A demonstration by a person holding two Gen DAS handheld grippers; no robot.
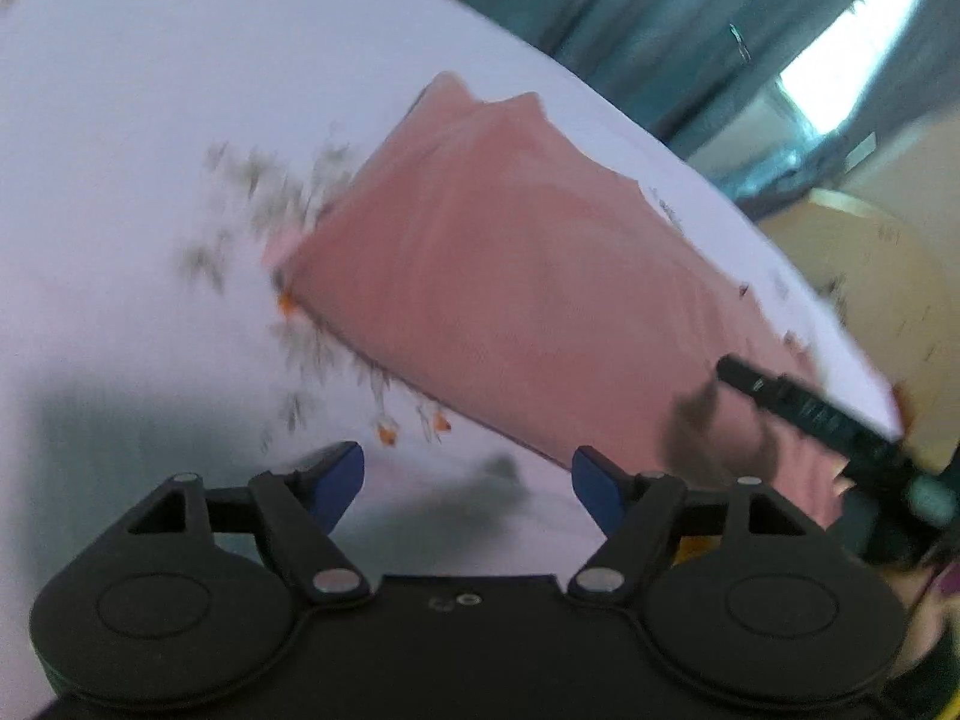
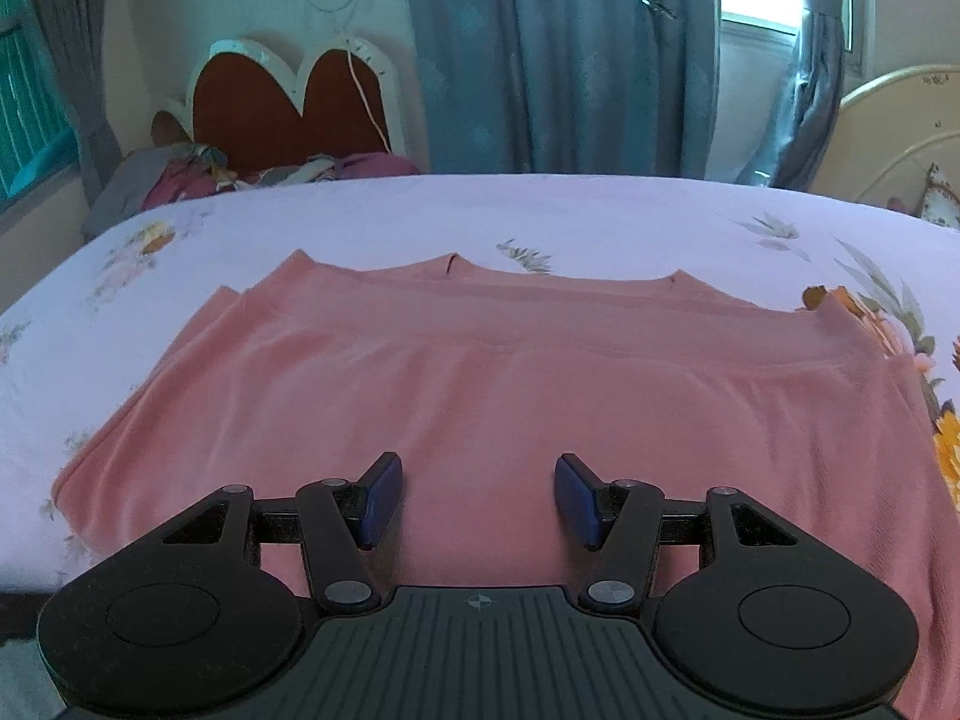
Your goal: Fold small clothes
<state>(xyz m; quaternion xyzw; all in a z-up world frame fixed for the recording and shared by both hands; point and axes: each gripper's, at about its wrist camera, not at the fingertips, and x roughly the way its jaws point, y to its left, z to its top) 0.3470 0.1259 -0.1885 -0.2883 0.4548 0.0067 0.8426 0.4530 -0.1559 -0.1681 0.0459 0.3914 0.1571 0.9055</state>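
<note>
Pink garment [image 2: 510, 396] is lying flat on the floral bedsheet [image 2: 540, 210], layered, seemingly part-folded. Right gripper [image 2: 477, 495] is hovering over its near edge, jaws wide, gripping nothing. Left gripper [image 1: 468, 483] is hanging beside the garment, jaws wide and empty, probably lining up another fold.

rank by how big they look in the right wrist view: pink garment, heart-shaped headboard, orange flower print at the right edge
1. pink garment
2. heart-shaped headboard, though it stands farther off, so it only looks smaller
3. orange flower print, partly cut off by the frame
</note>
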